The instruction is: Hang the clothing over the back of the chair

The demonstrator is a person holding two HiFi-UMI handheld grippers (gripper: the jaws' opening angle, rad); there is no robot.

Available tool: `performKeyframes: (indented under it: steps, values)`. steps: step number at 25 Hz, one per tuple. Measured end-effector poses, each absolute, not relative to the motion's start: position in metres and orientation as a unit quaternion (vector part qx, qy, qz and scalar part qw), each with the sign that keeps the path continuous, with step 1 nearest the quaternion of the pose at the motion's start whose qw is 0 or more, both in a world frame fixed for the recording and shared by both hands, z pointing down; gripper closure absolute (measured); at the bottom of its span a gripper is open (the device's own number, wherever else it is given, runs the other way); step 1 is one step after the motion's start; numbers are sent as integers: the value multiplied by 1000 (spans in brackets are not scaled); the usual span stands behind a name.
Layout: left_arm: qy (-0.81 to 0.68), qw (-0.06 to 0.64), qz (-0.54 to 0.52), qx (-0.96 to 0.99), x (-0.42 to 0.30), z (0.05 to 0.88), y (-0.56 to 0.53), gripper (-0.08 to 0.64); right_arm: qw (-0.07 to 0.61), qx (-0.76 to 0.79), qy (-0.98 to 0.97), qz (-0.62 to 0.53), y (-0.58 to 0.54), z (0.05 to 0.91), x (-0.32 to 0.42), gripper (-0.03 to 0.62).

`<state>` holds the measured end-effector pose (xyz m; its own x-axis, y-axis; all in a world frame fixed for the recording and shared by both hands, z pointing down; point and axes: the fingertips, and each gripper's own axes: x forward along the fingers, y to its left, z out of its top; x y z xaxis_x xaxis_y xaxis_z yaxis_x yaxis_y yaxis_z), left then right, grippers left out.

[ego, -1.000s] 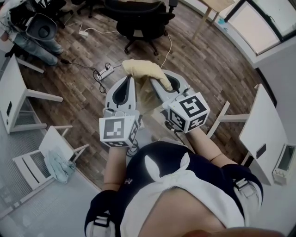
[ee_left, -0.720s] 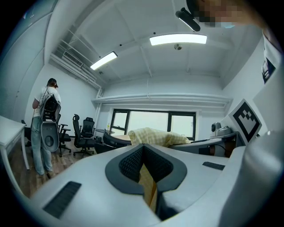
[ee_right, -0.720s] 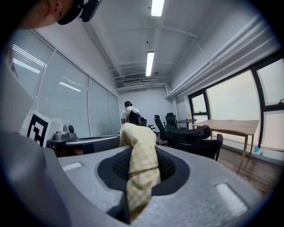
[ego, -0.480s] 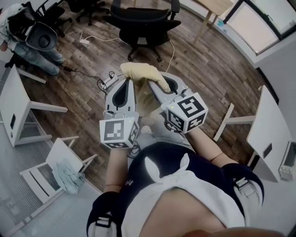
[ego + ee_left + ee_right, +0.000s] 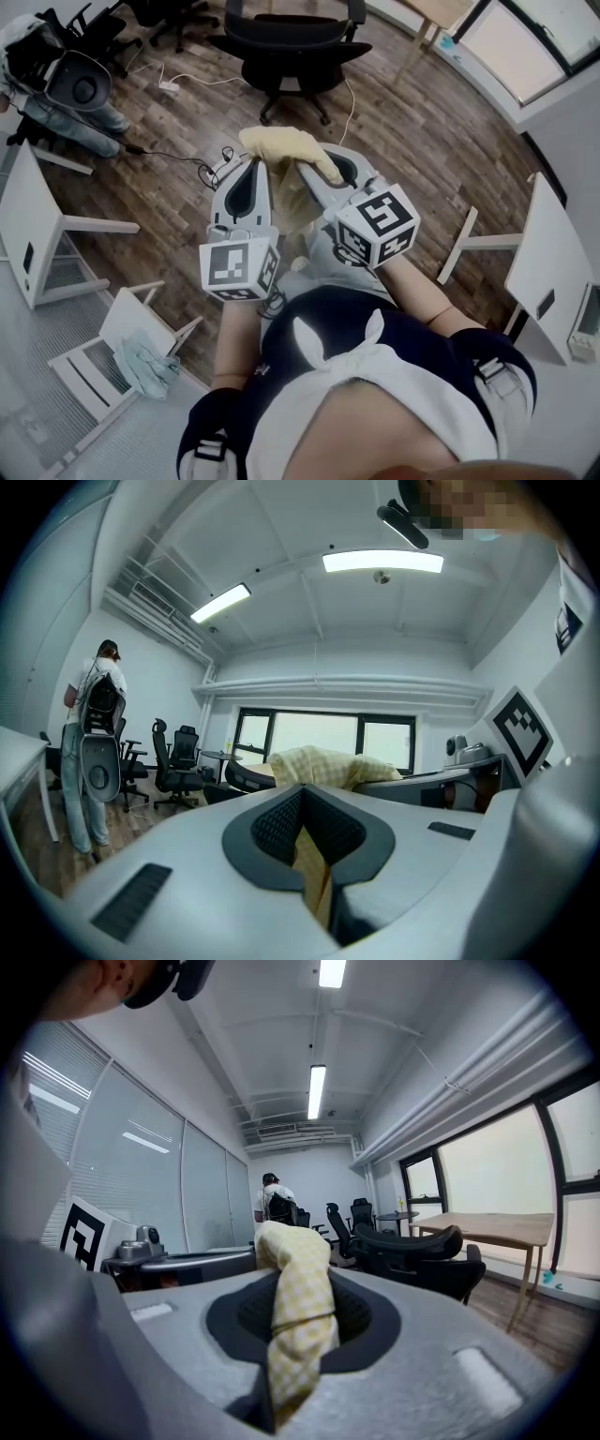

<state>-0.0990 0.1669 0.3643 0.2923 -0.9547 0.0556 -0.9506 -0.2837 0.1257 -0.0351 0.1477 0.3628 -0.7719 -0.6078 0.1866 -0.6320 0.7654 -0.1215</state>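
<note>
A pale yellow checked garment [image 5: 281,148] hangs bunched between my two grippers, held level in front of the person's body. The left gripper [image 5: 257,163] is shut on one edge of the garment [image 5: 315,869], which is pinched between its dark pads. Next to it, the right gripper [image 5: 315,169] is shut on another fold of the garment [image 5: 298,1321], which drapes over its jaws. A black office chair [image 5: 291,37] stands ahead on the wood floor. Its backrest [image 5: 417,1249] shows close by in the right gripper view.
White tables stand at the left [image 5: 33,220] and right [image 5: 548,272]. A white chair with a light blue cloth [image 5: 145,364] is at lower left. A power strip and cables [image 5: 214,152] lie on the floor ahead. A person with a backpack [image 5: 56,70] stands at upper left.
Both grippers have moved forward together with the garment. The black chair has come nearer, and the floor and tables have slid down the head view.
</note>
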Motion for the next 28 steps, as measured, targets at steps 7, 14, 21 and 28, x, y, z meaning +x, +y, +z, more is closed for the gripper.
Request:
performKeyframes:
  steps: [7,14,21,28]
  values:
    - [-599,59,-17,798,-116,359,139,554,58,319,-941,91,118,356,-55,518]
    - [-605,57,-16,794,-132,354,108,554,54,307,-946,87,87,347,-74,518]
    - [-609,53,-11,791,-145,350,75,554,52,302,-948,87,52,344,-88,518]
    - [-612,49,-9,789,-151,347,44,554,49,301,-949,79,18,337,-94,518]
